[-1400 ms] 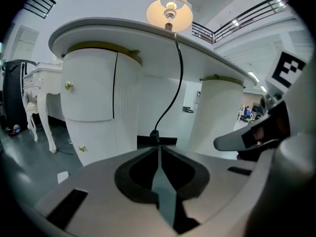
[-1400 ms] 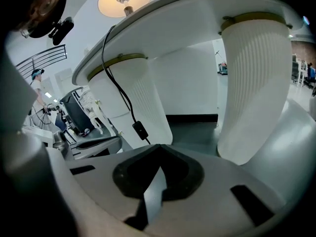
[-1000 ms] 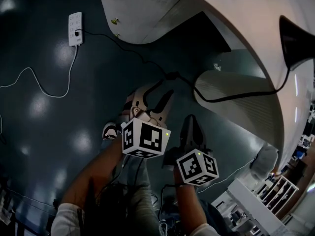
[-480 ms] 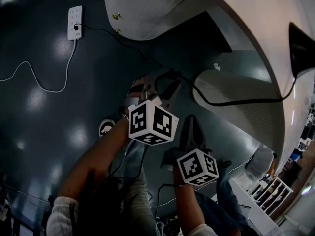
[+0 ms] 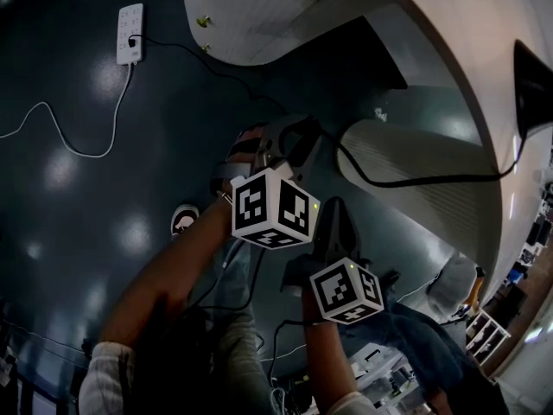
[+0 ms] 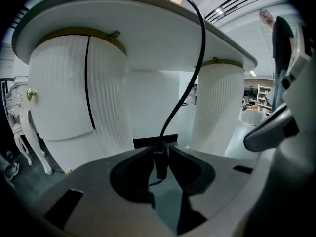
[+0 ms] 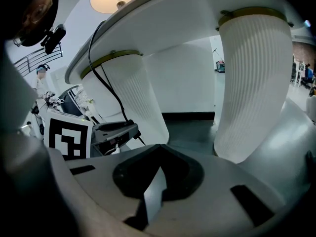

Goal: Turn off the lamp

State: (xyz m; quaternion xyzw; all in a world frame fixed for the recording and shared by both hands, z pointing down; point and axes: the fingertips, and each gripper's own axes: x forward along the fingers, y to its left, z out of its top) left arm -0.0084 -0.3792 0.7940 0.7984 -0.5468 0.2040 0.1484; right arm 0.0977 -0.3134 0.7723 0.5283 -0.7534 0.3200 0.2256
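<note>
Below you: white power strip (image 5: 130,33) on dark floor (image 5: 69,232), white cable (image 5: 95,156) curling off it; ahead, white table (image 5: 259,15) on ribbed pedestals (image 5: 415,171), white cabinet (image 6: 19,112) at left

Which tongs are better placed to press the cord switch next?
Left. The left tongs have just been closing onto the switch on the cord, gripped between their jaws. The right tongs are shut, empty, away from it.

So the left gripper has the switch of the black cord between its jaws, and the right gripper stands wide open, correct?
Not quite. The right gripper is shut, jaws together and empty, as the right gripper view shows. The rest holds: the left gripper, whose jaws have just been closing, has the switch of the black cord between them.
</note>
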